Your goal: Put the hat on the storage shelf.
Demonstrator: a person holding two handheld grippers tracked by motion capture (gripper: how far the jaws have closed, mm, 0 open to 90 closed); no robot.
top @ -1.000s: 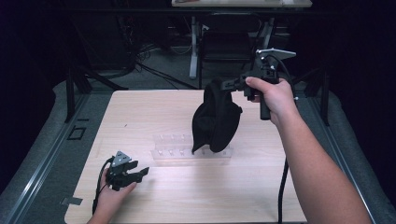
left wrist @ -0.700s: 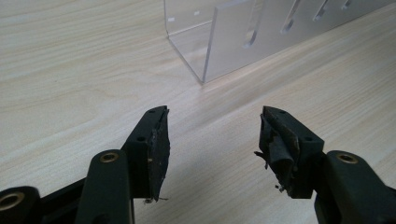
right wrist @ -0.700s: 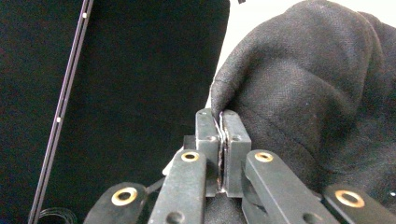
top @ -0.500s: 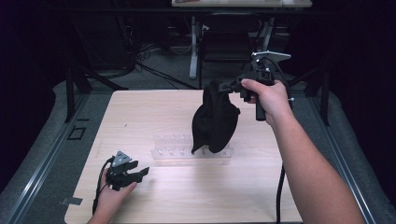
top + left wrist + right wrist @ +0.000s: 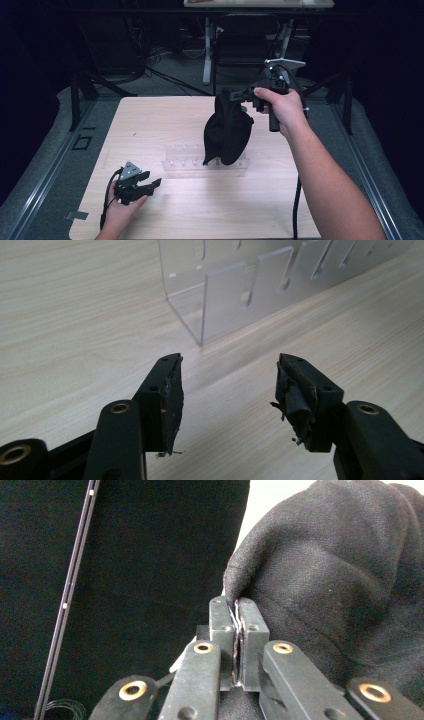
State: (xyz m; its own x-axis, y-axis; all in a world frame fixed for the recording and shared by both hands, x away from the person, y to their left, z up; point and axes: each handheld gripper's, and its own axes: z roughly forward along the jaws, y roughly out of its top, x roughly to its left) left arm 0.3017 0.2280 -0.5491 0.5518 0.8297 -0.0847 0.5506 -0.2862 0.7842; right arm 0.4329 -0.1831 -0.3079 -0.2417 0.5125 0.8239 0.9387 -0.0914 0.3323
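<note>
A black cloth (image 5: 227, 131) hangs in the air over the middle of the wooden table (image 5: 160, 120), its lower end in front of a clear acrylic rack (image 5: 185, 162). My right gripper (image 5: 235, 96) is shut on the cloth's top edge, held up at the right by a hand. Seen from the right gripper itself, the jaws pinch a fold of the cloth (image 5: 330, 575) at the right gripper (image 5: 236, 603) tips. My left gripper (image 5: 152, 184) rests low near the table's front left, open, with nothing between its fingers. Ahead of the left gripper (image 5: 227, 390) stands the rack's corner (image 5: 220, 305).
The clear rack has several upright slotted dividers (image 5: 272, 275). Bare wood lies between the left gripper and the rack. Black frame legs (image 5: 82, 92) and cables stand beyond the table's far edge. A grey padded border (image 5: 50, 150) runs along the table's left side.
The right hand has shifted a little to the left and nearer with the cloth hanging from its gripper. The left gripper has stayed where it was.
</note>
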